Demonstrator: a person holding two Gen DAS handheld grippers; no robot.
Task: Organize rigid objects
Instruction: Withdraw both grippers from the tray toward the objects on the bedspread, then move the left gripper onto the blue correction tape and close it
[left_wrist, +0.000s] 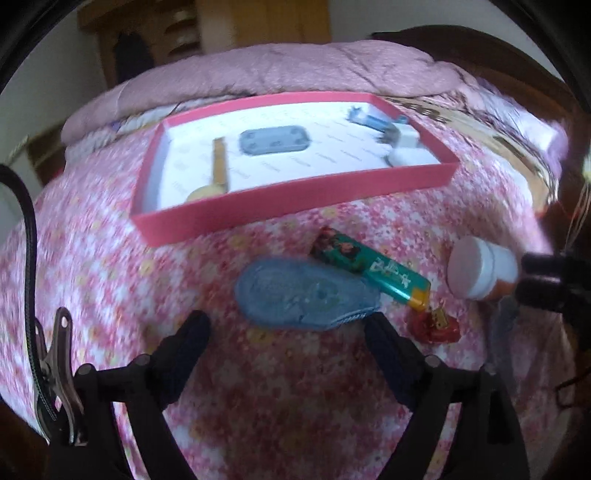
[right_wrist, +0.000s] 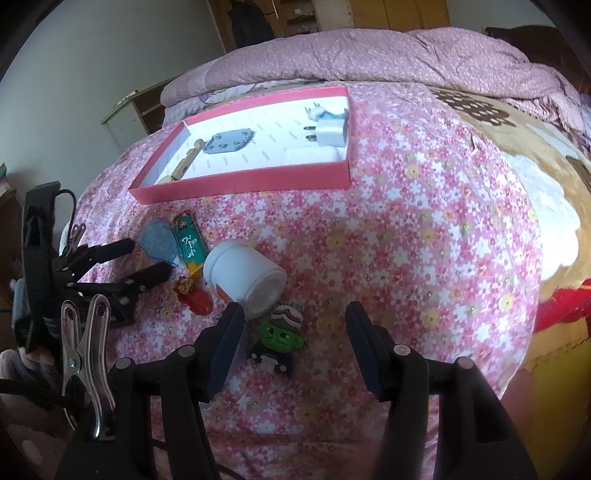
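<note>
On the pink floral bedspread a blue oval item (left_wrist: 306, 295) lies just ahead of my left gripper (left_wrist: 286, 332), which is open, its fingertips on either side of the item's near end. Touching the item is a green lighter (left_wrist: 373, 267), with a red charm (left_wrist: 436, 325) to the right. A white bottle (right_wrist: 243, 277) lies on its side by the tip of my right gripper's left finger. My right gripper (right_wrist: 295, 328) is open around a green cartoon figure (right_wrist: 277, 339) without pressing it. The left gripper (right_wrist: 142, 260) also shows in the right wrist view.
A shallow pink box (right_wrist: 240, 184) further back holds a grey-blue case (right_wrist: 229, 142), a golden stick-like item (right_wrist: 184, 164) and a white plug (right_wrist: 328, 134). A folded pink quilt (right_wrist: 369, 55) lies behind it. A brown-and-white blanket (right_wrist: 546, 155) covers the bed's right side.
</note>
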